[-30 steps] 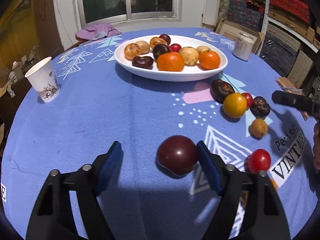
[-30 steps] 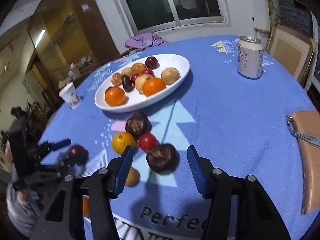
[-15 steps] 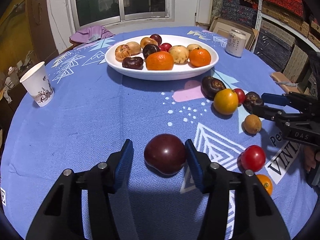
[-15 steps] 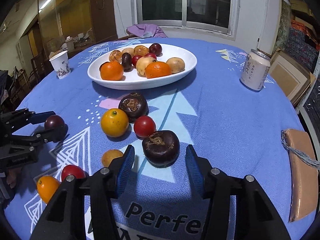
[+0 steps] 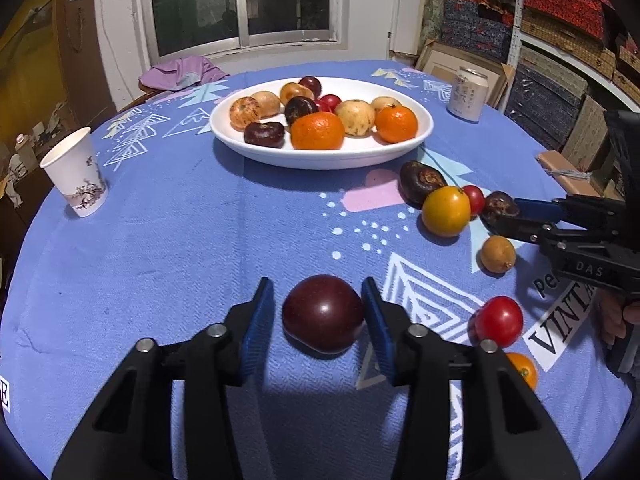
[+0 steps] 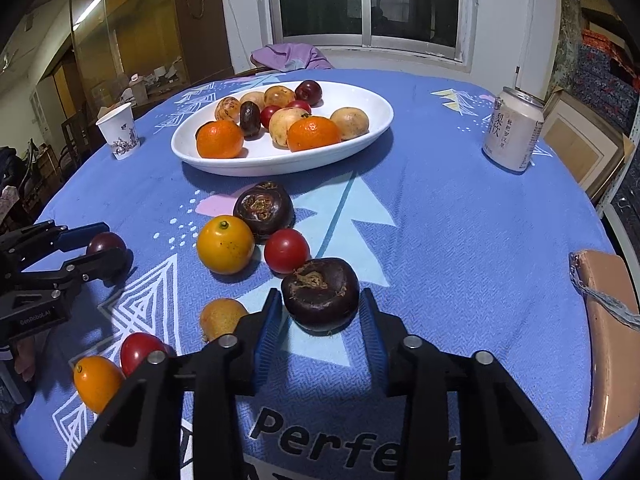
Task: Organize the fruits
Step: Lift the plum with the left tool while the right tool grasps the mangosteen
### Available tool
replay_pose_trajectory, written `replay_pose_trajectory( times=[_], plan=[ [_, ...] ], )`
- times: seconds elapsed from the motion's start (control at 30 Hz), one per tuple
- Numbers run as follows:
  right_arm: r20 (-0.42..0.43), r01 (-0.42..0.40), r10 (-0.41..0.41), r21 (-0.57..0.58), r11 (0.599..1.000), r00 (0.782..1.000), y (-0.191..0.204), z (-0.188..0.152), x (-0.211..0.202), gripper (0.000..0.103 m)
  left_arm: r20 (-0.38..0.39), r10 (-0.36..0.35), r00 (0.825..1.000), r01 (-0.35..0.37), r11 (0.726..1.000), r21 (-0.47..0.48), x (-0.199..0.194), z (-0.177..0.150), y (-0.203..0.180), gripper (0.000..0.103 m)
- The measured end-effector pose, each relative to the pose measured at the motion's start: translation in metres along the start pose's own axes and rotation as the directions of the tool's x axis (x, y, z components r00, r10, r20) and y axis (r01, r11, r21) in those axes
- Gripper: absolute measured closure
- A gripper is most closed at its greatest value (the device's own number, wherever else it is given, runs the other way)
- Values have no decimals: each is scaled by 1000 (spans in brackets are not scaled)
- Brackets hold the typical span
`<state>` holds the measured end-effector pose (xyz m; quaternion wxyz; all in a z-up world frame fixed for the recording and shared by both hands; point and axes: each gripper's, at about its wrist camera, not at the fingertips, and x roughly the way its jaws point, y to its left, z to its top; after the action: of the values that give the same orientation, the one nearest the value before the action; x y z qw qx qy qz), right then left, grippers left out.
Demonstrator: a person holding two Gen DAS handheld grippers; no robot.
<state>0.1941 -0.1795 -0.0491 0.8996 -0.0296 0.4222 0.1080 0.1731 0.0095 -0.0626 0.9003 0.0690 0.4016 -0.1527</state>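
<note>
A white oval plate (image 5: 400, 148) at the far middle of the blue cloth holds several fruits; it also shows in the right wrist view (image 6: 376, 120). My left gripper (image 5: 320, 320) has its jaws close around a dark red plum (image 5: 323, 312) that rests on the cloth, right pad touching, left pad a sliver off. My right gripper (image 6: 320, 320) has its jaws around a dark wrinkled round fruit (image 6: 320, 298) on the cloth, narrow gaps on both sides. Loose on the cloth lie a yellow-orange citrus (image 6: 225, 244), a red tomato (image 6: 286, 250) and another dark fruit (image 6: 263, 208).
A paper cup (image 5: 76, 172) stands at the left. A drink can (image 6: 512, 134) stands at the far right. A tan pouch (image 6: 608, 340) lies at the right edge. A small brown fruit (image 6: 222, 316), a red tomato (image 6: 140, 350) and an orange kumquat (image 6: 96, 380) lie near the front.
Both grippers have narrowed their jaws around their fruits: the left around the plum, the right around the dark wrinkled fruit. The right gripper also moved forward to the fruit.
</note>
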Motion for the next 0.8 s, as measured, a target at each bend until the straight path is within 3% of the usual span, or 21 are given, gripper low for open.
replay_pose_trajectory(
  times=[0.4, 0.8],
  plan=[
    [29, -13, 12, 20, 1000, 1000, -4, -1, -7, 64, 2, 26, 1000, -26, 1000, -12, -2, 1, 1, 65],
    [3, -35, 35, 45, 998, 999, -7, 1, 1, 62, -22, 46, 999, -47, 999, -16, 4, 0, 5, 64]
  ],
)
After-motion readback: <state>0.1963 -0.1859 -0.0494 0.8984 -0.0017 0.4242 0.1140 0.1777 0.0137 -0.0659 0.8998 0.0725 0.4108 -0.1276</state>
